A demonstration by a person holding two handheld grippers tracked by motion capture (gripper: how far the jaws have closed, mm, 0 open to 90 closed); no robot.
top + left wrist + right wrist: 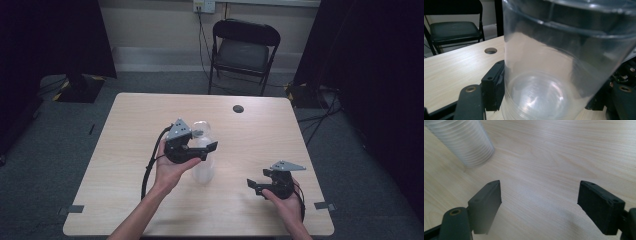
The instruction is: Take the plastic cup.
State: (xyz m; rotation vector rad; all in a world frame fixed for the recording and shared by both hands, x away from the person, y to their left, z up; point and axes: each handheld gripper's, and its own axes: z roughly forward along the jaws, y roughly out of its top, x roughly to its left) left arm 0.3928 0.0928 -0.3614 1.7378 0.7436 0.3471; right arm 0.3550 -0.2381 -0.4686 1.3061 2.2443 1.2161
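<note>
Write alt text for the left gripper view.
A clear plastic cup, apparently the top of a nested stack, stands between the left tongs, whose black pads sit against its sides. Behind it lies a pale wooden table with a round hole, and beyond that a black folding chair.

Worktop (130, 150) with its one standing obstacle: a stack of clear cups (204, 167) near the middle, enclosed on both sides by the left gripper (200, 142), whose fingers (492, 88) press its wall. Open surface lies left, behind and in front of the stack. The right gripper (256, 186), fingers (486, 205) spread over bare wood, stands well apart. A round cable hole (238, 108) marks the far edge; a folding chair (242, 50) stands beyond it.
</note>
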